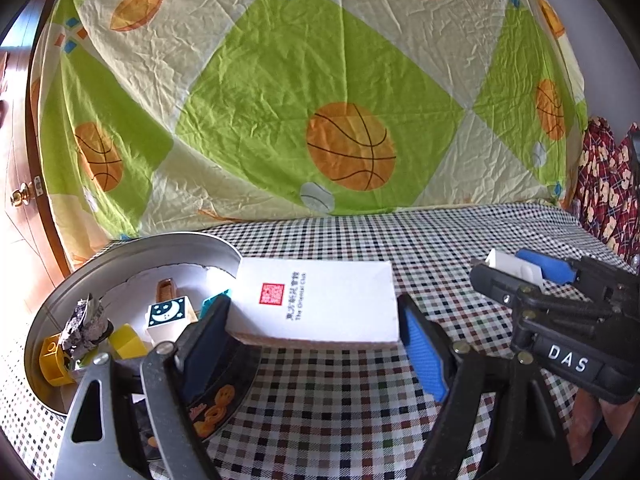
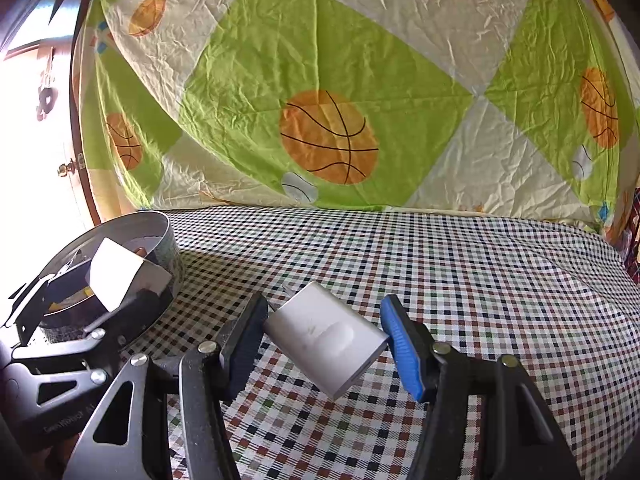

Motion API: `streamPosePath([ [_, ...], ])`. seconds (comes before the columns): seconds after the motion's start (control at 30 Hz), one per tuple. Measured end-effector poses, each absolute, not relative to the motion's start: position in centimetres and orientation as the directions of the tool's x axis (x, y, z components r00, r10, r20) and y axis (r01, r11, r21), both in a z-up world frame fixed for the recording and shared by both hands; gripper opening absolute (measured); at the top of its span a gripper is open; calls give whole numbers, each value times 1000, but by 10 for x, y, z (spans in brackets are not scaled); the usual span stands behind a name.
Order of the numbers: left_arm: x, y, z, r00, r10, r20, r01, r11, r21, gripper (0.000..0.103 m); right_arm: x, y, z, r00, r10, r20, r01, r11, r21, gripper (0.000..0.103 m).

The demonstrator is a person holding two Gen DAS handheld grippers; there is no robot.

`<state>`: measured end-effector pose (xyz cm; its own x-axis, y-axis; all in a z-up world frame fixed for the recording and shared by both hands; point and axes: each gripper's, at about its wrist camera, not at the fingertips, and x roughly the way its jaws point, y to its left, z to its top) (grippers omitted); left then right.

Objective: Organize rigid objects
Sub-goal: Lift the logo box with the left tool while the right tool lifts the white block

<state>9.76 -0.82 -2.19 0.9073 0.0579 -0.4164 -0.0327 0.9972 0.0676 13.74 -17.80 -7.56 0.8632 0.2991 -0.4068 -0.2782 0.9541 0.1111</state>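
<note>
My left gripper (image 1: 314, 306) is shut on a white box (image 1: 320, 296) with a red seal and printed text. It holds the box flat, with the box's left end over the rim of a round metal tin (image 1: 132, 248). The tin holds a moon-printed cube (image 1: 168, 314), yellow blocks (image 1: 54, 358) and a grey crumpled lump (image 1: 86, 326). My right gripper (image 2: 324, 308) is shut on a white plug adapter (image 2: 328, 344), held askew above the checked cloth with its prongs (image 2: 286, 290) pointing away. In the right wrist view the box (image 2: 116, 276) sits at the tin (image 2: 160, 232).
A checked tablecloth (image 2: 460, 280) covers the table. A basketball-print sheet (image 2: 328, 136) hangs as a wall behind it. A wooden door with a brass knob (image 1: 20, 196) is at the left. Dark red patterned fabric (image 1: 604, 196) lies at the far right edge.
</note>
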Motion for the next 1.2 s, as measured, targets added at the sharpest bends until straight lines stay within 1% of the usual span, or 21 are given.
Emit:
streamPosePath([
  [1.2,80,16,-21,910,72,-407,-69,997,24,82,119,-161,-70,863,354,-360,-351,933,76,61],
])
